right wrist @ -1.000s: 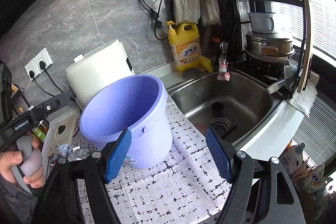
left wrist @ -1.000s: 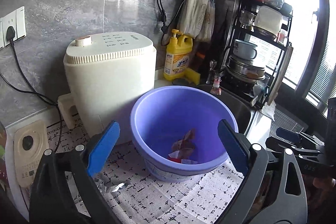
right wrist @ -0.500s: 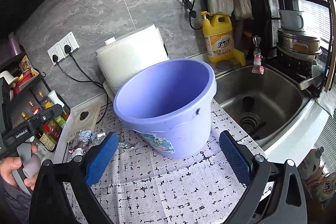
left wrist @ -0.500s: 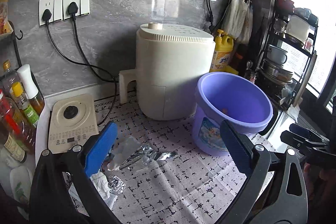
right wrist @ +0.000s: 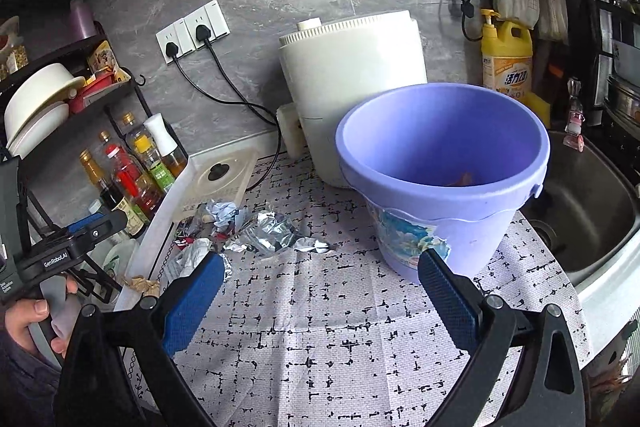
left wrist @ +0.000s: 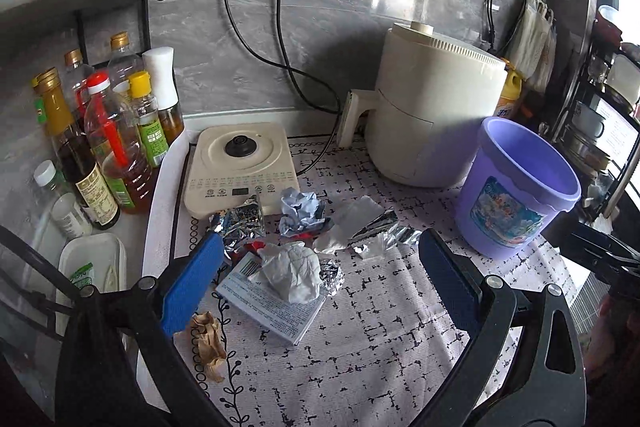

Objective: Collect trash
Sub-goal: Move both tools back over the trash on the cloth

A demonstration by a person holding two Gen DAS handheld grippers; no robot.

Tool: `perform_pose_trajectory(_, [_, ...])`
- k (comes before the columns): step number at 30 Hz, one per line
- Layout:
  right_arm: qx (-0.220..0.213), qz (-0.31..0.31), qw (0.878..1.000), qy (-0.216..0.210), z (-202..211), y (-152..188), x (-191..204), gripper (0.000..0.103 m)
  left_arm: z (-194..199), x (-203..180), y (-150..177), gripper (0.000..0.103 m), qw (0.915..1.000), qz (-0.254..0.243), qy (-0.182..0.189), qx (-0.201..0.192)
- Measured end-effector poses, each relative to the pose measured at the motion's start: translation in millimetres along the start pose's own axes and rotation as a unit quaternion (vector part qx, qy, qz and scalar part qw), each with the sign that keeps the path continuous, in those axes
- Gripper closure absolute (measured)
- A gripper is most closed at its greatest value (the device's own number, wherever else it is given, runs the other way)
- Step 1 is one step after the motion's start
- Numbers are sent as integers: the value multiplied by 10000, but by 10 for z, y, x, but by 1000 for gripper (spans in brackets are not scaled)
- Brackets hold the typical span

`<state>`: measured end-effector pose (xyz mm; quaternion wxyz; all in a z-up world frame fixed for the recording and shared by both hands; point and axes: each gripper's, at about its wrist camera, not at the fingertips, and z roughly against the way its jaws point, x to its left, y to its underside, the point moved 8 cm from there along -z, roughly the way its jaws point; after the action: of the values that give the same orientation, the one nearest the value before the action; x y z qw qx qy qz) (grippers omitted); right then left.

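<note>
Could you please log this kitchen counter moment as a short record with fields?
bin: purple bucket, upright on the patterned mat
trash left: crumpled tissue, foil wrappers, blue paper wad, flat packet
left claw: open, empty, over the tissue
right claw: open, empty
neighbours: air fryer, induction cooker

— Where does the light enter?
— Daylight from the right; it glares in white streaks on the glossy grey marble wall (left wrist: 360, 7).
— Sharpness?
— Crisp centrally; fisheye bends the edges, corners dark, slightly soft.
</note>
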<state>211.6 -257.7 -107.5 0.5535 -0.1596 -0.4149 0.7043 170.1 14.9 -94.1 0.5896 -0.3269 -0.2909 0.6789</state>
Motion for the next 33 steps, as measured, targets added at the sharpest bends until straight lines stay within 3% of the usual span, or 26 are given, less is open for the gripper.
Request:
perform_pose_trajectory(11, [379, 505, 9966, -522, -254, 135, 550, 8, 176, 758, 565, 6, 9954, 491, -742, 365])
perform_pose_trajectory(21, [737, 762, 9892, -1015, -508, 258, 913, 16, 184, 940, 892, 6, 9920, 775, -798, 593])
perform_pose_trajectory(23, [805, 828, 9871, -1113, -562, 283, 993, 22, 153, 954, 933, 7, 9918, 831, -744, 621])
perform_pose_trajectory(33, [1205, 1063, 9749, -1543, -859, 418, 1331, 52, -203, 957, 1131, 35, 9882, 919, -601, 1066])
